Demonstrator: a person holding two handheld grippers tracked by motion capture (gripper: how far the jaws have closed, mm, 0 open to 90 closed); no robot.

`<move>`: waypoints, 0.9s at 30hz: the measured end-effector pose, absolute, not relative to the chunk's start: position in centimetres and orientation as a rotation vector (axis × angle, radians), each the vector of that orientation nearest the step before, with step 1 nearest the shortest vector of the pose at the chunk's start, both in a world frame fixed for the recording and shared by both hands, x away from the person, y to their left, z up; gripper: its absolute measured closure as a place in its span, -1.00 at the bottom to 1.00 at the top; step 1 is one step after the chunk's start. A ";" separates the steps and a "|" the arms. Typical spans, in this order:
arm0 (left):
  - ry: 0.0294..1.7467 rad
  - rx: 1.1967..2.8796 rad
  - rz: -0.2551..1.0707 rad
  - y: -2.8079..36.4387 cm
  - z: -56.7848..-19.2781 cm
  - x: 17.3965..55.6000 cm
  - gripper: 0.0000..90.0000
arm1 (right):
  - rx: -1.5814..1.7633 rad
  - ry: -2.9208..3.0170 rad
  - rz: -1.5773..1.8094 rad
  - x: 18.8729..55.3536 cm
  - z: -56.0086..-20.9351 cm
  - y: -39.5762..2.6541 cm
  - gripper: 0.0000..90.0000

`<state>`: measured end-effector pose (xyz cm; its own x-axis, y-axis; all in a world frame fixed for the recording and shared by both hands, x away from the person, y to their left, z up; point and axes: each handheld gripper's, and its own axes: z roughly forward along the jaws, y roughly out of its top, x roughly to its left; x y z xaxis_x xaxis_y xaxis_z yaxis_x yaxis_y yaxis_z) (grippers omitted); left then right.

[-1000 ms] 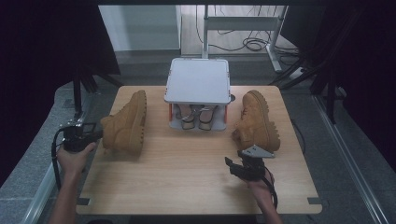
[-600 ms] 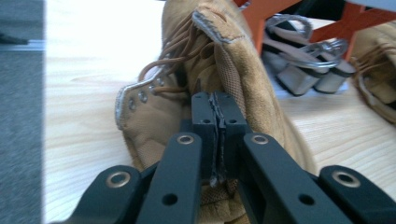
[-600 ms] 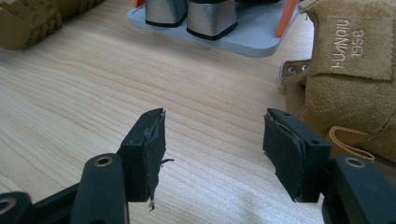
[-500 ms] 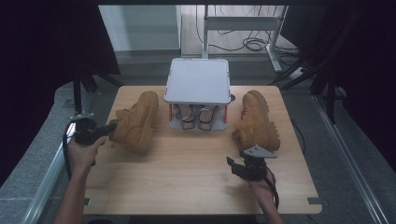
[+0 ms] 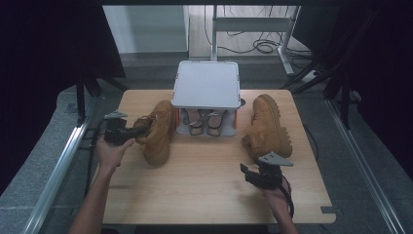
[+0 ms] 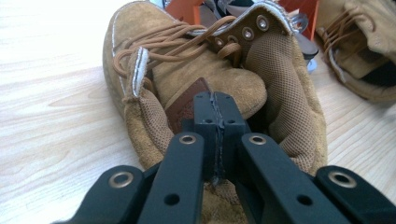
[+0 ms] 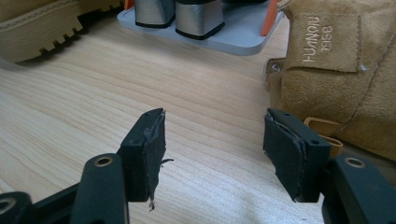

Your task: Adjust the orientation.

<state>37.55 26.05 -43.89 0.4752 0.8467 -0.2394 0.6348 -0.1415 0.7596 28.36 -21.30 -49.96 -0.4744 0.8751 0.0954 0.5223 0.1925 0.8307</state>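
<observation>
A pale wooden worktop (image 5: 204, 190) with rounded corners stands on a grey floor, with dark curtains at both sides and cables under a metal-legged desk (image 5: 253, 22) beyond it. At the worktop's far middle stands a small grey-topped rack with orange posts (image 5: 206, 84), with grey shoes on its lower level. The left tool (image 5: 134, 131) is clamped on the collar of a tan suede lace-up boot (image 5: 158, 131) just left of the rack; in the left gripper view its jaws meet on the collar edge (image 6: 219, 184), the boot's opening facing the camera. A second tan suede boot (image 5: 267, 126) lies right of the rack, its sole turned outward. The right tool (image 5: 254, 175) hovers near that boot's heel, jaws apart with nothing between them; in the right gripper view the boot (image 7: 345, 79) is just beside the right jaw.
</observation>
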 end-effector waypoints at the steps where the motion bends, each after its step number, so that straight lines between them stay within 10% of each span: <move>1: 1.239 1.867 0.313 25.9 -43.8 37.6 0.98 | 1.307 2.071 1.192 28.3 -49.9 -21.3 -0.12; 19: 1.373 1.855 0.507 26.3 -42.2 37.5 0.06 | 1.307 2.080 1.173 28.5 -50.2 -21.1 -0.12; 27: 1.435 1.986 0.382 24.6 -43.7 40.4 0.39 | 1.306 2.086 1.163 28.5 -50.4 -21.0 -0.13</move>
<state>40.42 24.58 -43.66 0.3582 0.9239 -0.1345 0.7345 -0.1899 0.6515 28.50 -21.04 -50.35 -0.4730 0.8774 0.0801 0.5292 0.2102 0.8221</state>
